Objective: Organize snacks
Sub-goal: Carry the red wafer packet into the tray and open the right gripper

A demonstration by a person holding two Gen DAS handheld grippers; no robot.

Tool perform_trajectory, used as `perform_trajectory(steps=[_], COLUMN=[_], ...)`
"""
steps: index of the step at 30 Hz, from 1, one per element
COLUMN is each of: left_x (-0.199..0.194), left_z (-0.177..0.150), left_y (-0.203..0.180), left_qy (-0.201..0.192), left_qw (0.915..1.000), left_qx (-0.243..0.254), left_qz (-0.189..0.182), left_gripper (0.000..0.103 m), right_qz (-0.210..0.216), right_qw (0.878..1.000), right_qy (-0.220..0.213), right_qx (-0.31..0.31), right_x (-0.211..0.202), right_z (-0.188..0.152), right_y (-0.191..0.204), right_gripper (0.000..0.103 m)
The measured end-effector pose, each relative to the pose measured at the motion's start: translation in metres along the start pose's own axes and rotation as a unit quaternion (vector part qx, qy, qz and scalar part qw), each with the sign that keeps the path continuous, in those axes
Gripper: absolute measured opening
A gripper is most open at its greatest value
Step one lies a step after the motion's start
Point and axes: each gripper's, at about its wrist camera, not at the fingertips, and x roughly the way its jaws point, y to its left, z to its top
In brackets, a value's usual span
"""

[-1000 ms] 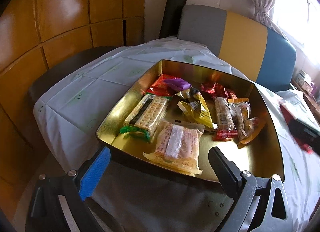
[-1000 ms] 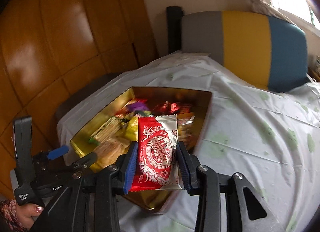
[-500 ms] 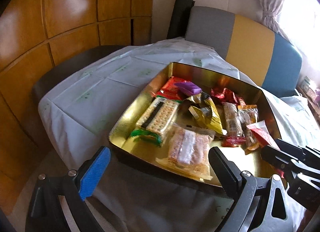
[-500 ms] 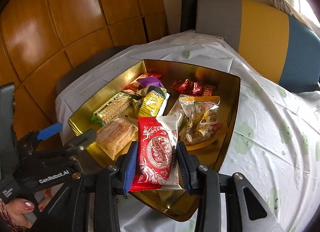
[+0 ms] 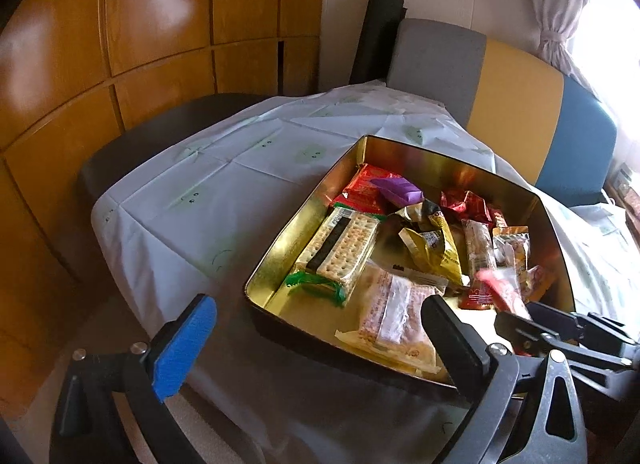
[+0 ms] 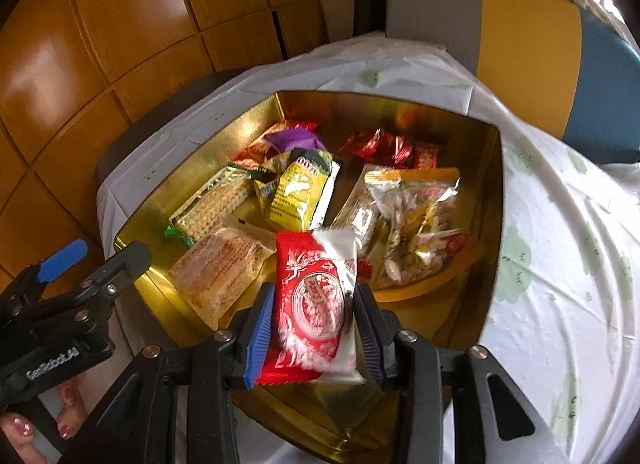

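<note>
Only the right wrist view shows the right tool (image 6: pixel 314 328) clamped on a red-and-white packet (image 6: pixel 316 300) above the near end of the gold tin (image 6: pixel 494 224). The left view shows the left tool (image 5: pixel 316 338), its fingers wide apart and holding nothing, short of the tin's near rim, with a cracker pack (image 5: pixel 340 252) and purple packet (image 5: pixel 396 189) farther inside.

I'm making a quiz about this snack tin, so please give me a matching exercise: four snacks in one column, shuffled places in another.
Things:
1. red-and-white packet
2. purple packet
3. cracker pack
4. yellow packet

Places:
A. far part of the gold tin
B. middle of the tin
C. clamped in the right gripper
D. along the tin's left wall

Pairs: 1-C, 2-A, 3-D, 4-B
</note>
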Motion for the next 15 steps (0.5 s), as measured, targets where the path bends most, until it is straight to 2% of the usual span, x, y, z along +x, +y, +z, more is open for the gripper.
perform_trajectory(steps=[4, 10, 15], left_x=[0.001, -0.001, -0.007], left_z=[0.001, -0.001, -0.005], left_y=[0.001, 0.004, 0.003], left_qy=[0.013, 0.005, 0.001], left_qw=[0.9998, 0.9998, 0.9998], left_qx=[-0.007, -0.016, -0.014], left_qz=[-0.014, -0.014, 0.016], left_gripper=[0.103, 0.103, 0.103], right_qz=[0.001, 0.026, 0.01], right_qw=[1.0, 0.998, 0.998], right_qy=[-0.004, -0.029, -0.048], right_qx=[0.011, 0.043, 0.042], right_x=[0.0, -0.017, -0.03], right_z=[-0.005, -0.015, -0.021], right_y=[-0.003, -0.013, -0.011], right_gripper=[0.041, 0.041, 0.041])
